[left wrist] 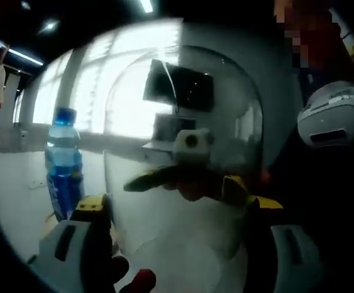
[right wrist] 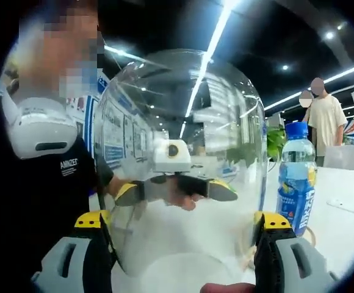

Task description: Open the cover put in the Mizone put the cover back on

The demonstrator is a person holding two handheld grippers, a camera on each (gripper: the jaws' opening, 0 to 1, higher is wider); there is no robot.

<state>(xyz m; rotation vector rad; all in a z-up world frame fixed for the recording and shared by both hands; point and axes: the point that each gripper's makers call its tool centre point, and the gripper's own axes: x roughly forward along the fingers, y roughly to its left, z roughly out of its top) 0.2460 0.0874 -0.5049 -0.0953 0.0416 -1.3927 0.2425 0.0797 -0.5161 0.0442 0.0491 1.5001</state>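
Observation:
A clear dome cover stands upright between my two grippers. The left gripper has its yellow-tipped jaws pressed against the dome's two sides, shut on it. From the opposite side the right gripper clamps the dome the same way. Each gripper shows through the plastic in the other's view, at the dome's far side. The blue Mizone bottle stands upright on the white table, outside the cover and close beside it. I cannot tell whether the dome's rim rests on the table.
The person holding the grippers, in dark clothes with a white device at the neck, is close behind the dome. Another person stands far back. A dark wall screen and a green plant are behind.

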